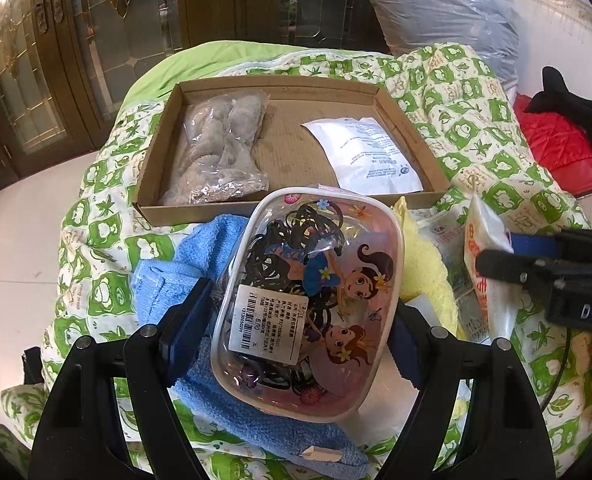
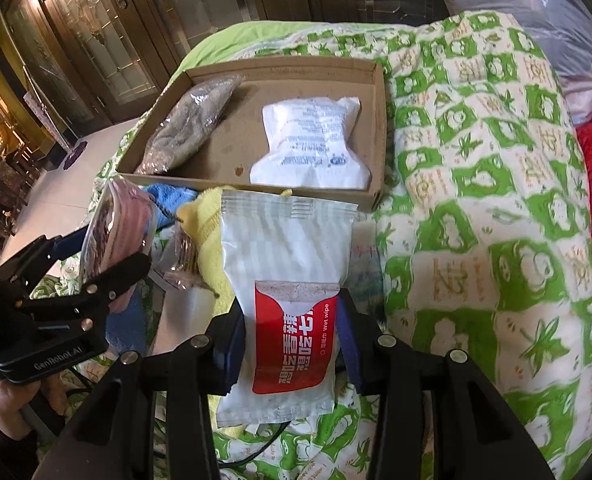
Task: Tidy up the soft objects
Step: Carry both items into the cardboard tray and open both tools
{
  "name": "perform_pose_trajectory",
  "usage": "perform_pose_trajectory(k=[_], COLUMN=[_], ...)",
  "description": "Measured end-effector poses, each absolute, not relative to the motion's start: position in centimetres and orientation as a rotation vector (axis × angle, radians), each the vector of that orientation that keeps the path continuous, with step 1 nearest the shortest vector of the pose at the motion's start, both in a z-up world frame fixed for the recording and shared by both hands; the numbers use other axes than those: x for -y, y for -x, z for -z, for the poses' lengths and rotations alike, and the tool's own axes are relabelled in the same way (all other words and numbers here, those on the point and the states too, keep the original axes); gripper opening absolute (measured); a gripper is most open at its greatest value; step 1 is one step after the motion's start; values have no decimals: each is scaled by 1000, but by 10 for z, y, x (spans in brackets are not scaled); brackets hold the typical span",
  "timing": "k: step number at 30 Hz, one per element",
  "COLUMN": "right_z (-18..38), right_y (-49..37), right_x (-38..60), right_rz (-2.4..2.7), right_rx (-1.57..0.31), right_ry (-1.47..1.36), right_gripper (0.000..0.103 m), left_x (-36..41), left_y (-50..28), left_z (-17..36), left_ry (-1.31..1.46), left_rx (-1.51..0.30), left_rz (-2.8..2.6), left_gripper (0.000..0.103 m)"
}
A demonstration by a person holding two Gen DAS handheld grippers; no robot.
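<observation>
Left wrist view: we see our left gripper (image 1: pixel 300 312) pinching a clear cartoon-printed pouch (image 1: pixel 308 304) of black hair ties above a blue towel (image 1: pixel 199 264), with the cardboard tray (image 1: pixel 400 120) beyond it on the green quilt (image 1: pixel 476 128), holding a grey bagged item (image 1: pixel 223 148) and a white packet (image 1: pixel 368 156). Right wrist view: our right gripper (image 2: pixel 291 344) clamps a wet wipe pack (image 2: pixel 287 280) just short of the tray's near wall.

Wipes packet (image 2: pixel 291 312): red label reads "Wet wipe". Left tool (image 2: pixel 107 264): body marked "GenRobot.AI". Right tool (image 1: pixel 496 264): "DAS" visible. Pouch (image 1: pixel 308 300): sticker shows "6.00".
</observation>
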State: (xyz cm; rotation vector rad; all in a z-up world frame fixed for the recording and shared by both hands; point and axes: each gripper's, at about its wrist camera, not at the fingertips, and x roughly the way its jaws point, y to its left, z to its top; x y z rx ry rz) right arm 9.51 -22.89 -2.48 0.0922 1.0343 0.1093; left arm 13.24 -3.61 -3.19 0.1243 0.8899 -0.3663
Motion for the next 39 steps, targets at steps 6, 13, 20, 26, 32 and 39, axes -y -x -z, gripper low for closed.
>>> perform_pose_trajectory(k=[6,13,20,26,32,39], right_z=[12,-4,-4,1,20,30], right_y=[-114,-146,-205,-240,-260,-265], right_x=[232,234,252,262,265,259], right_rz=[-130,-138,-115,-106,-101,-94], right_rx=[-1015,-971,-986,-996,-1002,-1036], right_ry=[-84,-65,-141,-163,-151,-94], right_gripper=[41,41,41,41,41,41], left_x=[34,33,41,55,71,72], left_y=[-137,-158,-201,-240,-267,-283], left_z=[25,12,-8,-5,15,37], left_ry=[-124,-128,-82,-28,-42,-58], left_rx=[-874,-858,-862,-903,-924,-953], left_rz=[347,337,366,384,374,339], left_gripper=[80,80,80,80,80,80])
